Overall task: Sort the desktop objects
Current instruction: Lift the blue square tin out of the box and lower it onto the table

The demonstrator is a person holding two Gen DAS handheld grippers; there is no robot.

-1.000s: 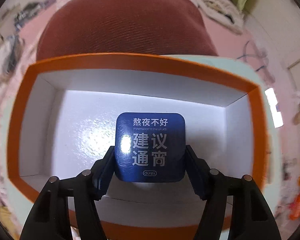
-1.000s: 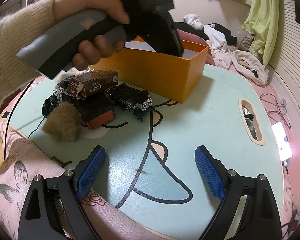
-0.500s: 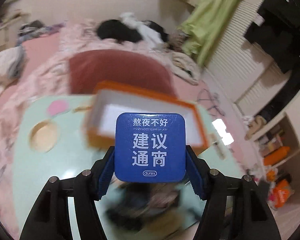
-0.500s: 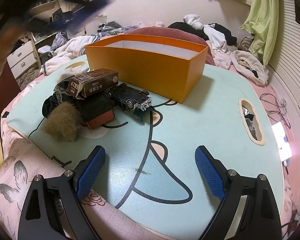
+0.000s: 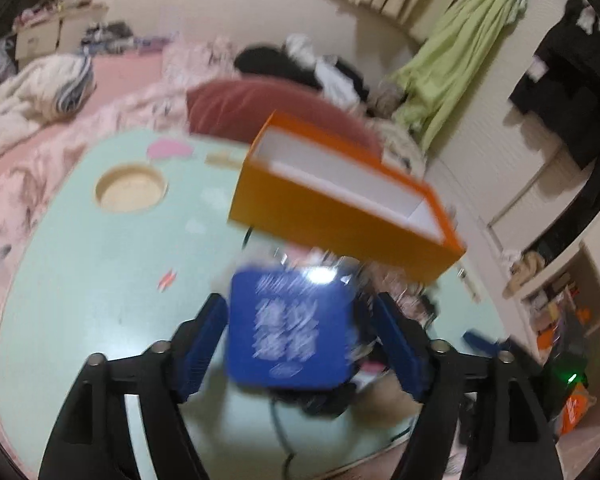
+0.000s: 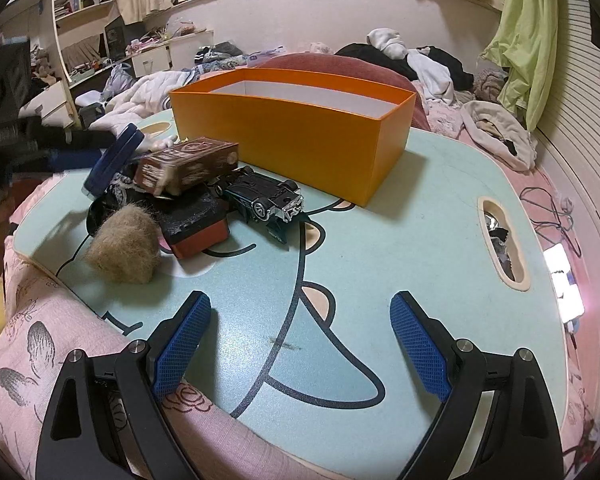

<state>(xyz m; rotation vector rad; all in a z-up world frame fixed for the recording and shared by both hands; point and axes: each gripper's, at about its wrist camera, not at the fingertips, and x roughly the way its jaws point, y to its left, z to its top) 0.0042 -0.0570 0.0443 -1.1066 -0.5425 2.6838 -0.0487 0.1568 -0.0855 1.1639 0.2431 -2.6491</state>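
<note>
While the left wrist view is smeared with motion blur, the left gripper (image 5: 300, 320) shows a blue square tin (image 5: 290, 328) between its blue pads; the pads look slightly parted from the tin's sides, so whether it is gripped cannot be told. Beyond it, the orange box (image 5: 340, 224) sits on the pale green table (image 5: 100, 260). From the right wrist view, the right gripper (image 6: 300, 336) hovers wide apart over the near table edge, holding nothing. Left of the box lies a pile: brown carton (image 6: 186, 166), toy car (image 6: 264, 198), fuzzy tan ball (image 6: 124, 246).
</note>
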